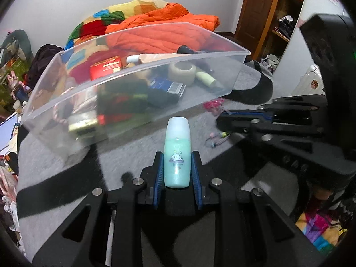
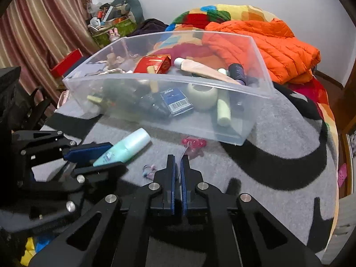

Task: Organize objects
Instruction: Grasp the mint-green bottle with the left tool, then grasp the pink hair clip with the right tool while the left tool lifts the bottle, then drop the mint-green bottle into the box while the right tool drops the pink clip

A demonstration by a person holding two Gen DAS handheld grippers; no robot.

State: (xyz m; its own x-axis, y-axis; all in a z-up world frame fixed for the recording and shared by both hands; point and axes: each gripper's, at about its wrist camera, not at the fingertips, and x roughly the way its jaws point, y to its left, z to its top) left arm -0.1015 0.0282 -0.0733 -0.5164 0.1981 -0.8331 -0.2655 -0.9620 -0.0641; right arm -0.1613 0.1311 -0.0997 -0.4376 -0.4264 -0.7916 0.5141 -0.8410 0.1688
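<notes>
1. Mint-green bottle [image 1: 176, 155] is clamped between the blue pads [image 1: 158, 173] of the left gripper [image 1: 176, 171]; pads press both flanks.
2. Long axis runs along the fingers, pale translucent cap end forward toward the clear plastic bin [image 1: 138, 66], flat base back at the jaw root. Cartoon label faces up.
3. Bottle is just short of the bin's near wall, above the grey blanket [image 2: 278, 155]; lifted or resting, can't tell.
4. Right gripper [image 2: 178, 169] is closed, pads nearly touching, with a thin cord [image 2: 183, 153] running into the slit; probably pinched, view too tight to be sure. Cord leads to a pink trinket [image 2: 193, 143] on the blanket.
5. Bin contents are blurred through the wall: red box [image 2: 153, 63], tape roll [image 2: 202, 94], blue packet [image 2: 176, 101], tubes; dark items at the left end unreadable.
6. Small beaded item [image 2: 149, 170] lies between the grippers.
7. Open blanket right of the bin; orange jacket [image 2: 267, 44] crowds behind it.
</notes>
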